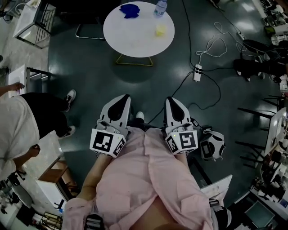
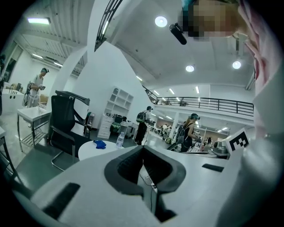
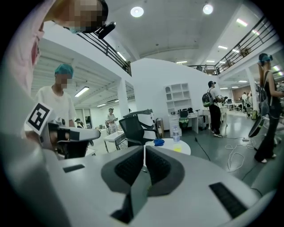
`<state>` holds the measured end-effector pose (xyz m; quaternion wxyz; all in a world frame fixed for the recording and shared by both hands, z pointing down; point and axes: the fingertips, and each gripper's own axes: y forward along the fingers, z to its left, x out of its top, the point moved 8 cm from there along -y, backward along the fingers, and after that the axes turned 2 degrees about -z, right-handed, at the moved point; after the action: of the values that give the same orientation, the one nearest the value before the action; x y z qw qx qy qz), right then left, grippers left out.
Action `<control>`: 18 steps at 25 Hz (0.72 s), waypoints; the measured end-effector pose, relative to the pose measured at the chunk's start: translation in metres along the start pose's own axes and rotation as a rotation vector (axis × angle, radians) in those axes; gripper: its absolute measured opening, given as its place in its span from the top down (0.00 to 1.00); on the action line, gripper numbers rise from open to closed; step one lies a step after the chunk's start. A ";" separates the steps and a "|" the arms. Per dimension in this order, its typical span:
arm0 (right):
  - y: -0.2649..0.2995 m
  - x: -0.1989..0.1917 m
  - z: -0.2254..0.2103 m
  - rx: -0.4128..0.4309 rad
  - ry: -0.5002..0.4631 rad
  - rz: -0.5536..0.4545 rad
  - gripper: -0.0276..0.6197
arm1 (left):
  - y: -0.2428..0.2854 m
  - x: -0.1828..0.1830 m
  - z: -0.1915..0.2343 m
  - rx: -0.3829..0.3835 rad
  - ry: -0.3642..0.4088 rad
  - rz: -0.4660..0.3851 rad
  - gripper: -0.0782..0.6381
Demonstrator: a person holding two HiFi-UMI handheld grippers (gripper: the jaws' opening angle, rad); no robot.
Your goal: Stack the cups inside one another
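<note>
A round white table [image 1: 135, 42] stands across the floor ahead of me. On it lie a blue cup-like object [image 1: 129, 10], a small yellow cup [image 1: 160, 30] and a clear water bottle [image 1: 160, 6]. My left gripper [image 1: 121, 97] and right gripper [image 1: 173, 99] are held side by side close to my body, far short of the table. Both point toward it. In the left gripper view the left gripper [image 2: 143, 148] has its jaws together with nothing between them. The right gripper [image 3: 144, 148] likewise has its jaws touching and empty, and beyond them I see the blue object [image 3: 158, 142] and the yellow cup [image 3: 177, 149].
A power strip [image 1: 197, 72] with trailing cables lies on the dark floor to the right of the table. A black office chair [image 2: 66, 119] stands behind the table. A person in a white top [image 1: 18, 130] stands at my left. Desks and equipment line both sides.
</note>
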<state>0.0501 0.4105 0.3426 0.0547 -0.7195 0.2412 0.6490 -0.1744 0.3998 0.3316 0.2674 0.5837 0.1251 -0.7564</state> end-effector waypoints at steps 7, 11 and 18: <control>0.037 0.005 0.009 -0.025 0.008 0.006 0.91 | 0.024 0.011 0.036 -0.041 0.006 0.025 0.87; 0.048 0.007 0.008 -0.058 0.035 -0.003 0.91 | 0.034 0.018 0.049 -0.058 0.021 0.039 0.87; 0.065 0.007 0.014 -0.077 0.050 -0.003 0.91 | 0.041 0.020 0.072 -0.059 0.003 0.052 0.87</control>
<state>0.0099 0.3569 0.3495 0.0219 -0.7372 0.2164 0.6397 -0.2140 0.3245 0.3387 0.3039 0.5798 0.1328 -0.7442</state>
